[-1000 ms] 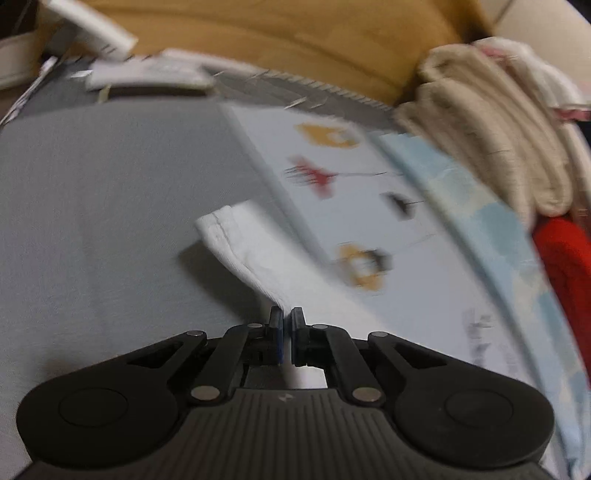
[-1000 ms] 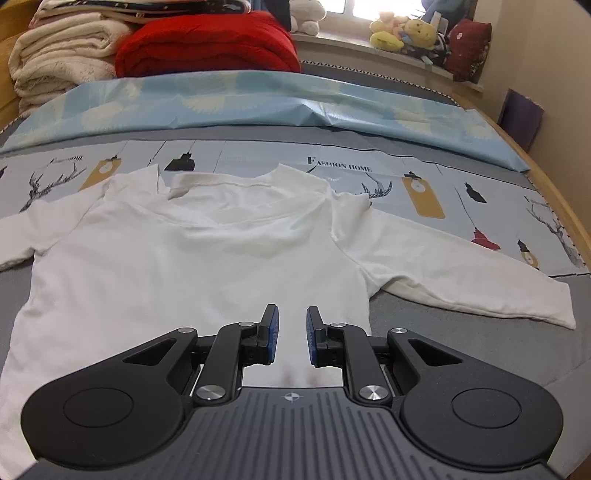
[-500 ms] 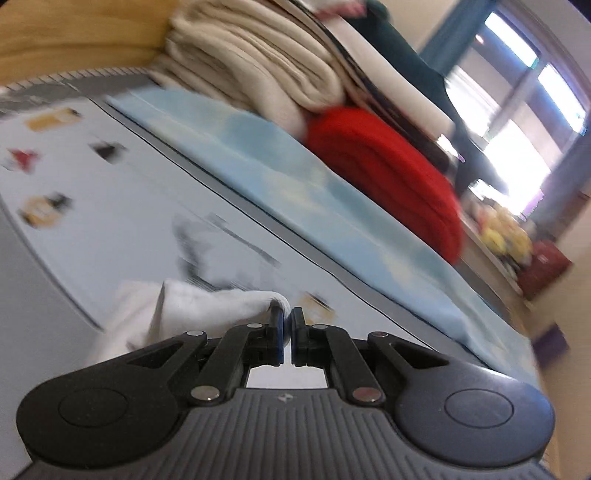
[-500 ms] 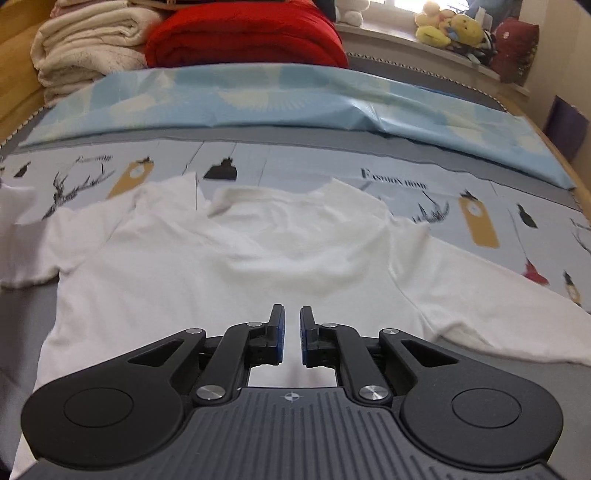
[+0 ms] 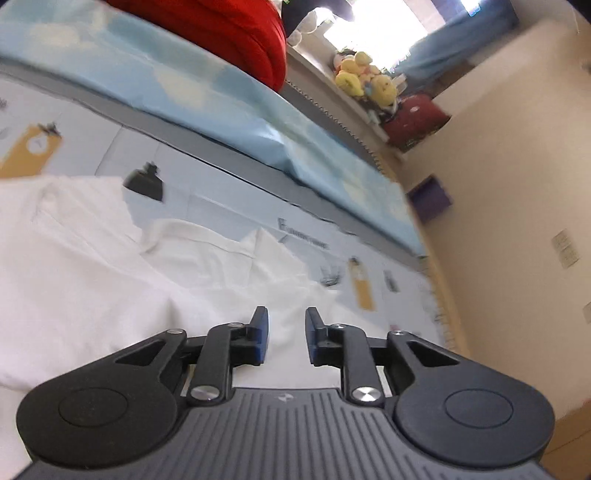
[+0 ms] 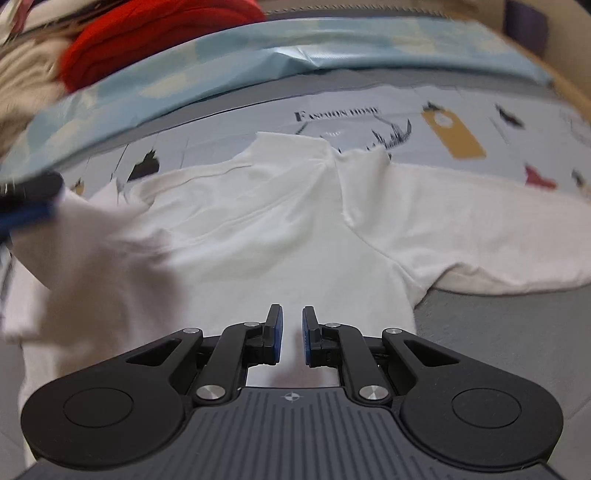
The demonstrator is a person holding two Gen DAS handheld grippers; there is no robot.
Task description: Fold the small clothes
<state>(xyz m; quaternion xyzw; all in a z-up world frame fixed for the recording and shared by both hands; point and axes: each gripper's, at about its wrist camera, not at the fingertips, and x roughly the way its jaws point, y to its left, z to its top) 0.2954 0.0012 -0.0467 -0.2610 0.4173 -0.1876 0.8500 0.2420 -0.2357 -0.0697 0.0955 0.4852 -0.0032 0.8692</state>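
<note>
Left wrist view: left hand-held gripper [image 5: 283, 322] released, jaws apart over white shirt [image 5: 92, 266] at frame center-left. Right hand-held gripper [image 6: 289, 322] also released, low over shirt body, sleeve at right. Beyond: printed sheet [image 6: 461, 110], blue quilt [image 6: 258, 48], red blanket [image 5: 229, 33].

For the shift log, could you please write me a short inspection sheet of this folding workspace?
Surface: bed with grey printed sheet.
Job's things: white long-sleeved shirt lies on the sheet; one sleeve stretched out sideways, the other sleeve folded over the body.
Clutter: light blue quilt, red blanket, plush toys.
Grippers: left gripper open, empty; right gripper open, empty, over the hem.
Cables: nothing seen.
Surroundings: beige wall.
</note>
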